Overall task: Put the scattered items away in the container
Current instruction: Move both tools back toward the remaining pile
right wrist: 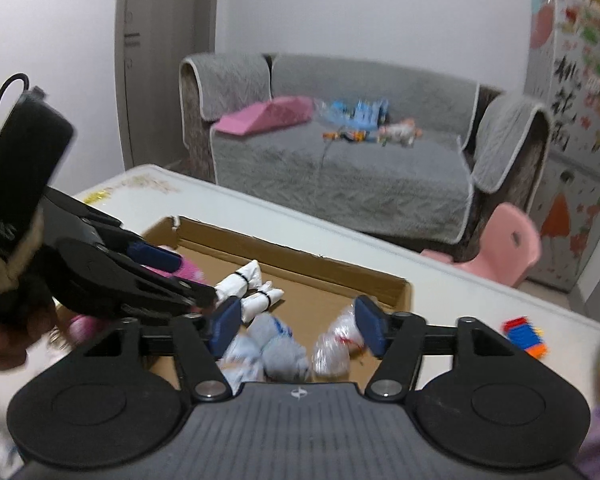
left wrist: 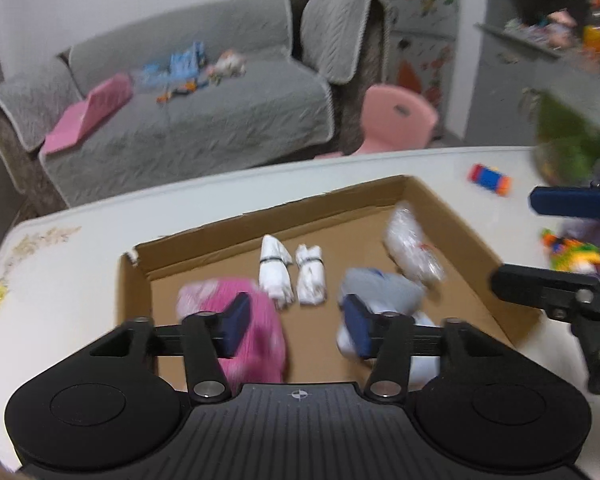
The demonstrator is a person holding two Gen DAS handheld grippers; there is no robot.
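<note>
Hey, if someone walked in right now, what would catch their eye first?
Probably the cardboard box on the white table, holding a pink bundle, two tied white rolls and a clear plastic bag. Both tongs hang open above it, and a gray sofa stands behind.

A shallow cardboard box [left wrist: 466, 216] is sitting open on the table, holding a pink bundle [left wrist: 260, 320], two tied white rolls [left wrist: 292, 272], a grey-blue bundle [left wrist: 384, 292] and a clear plastic bag [left wrist: 410, 244] at its right.
</note>
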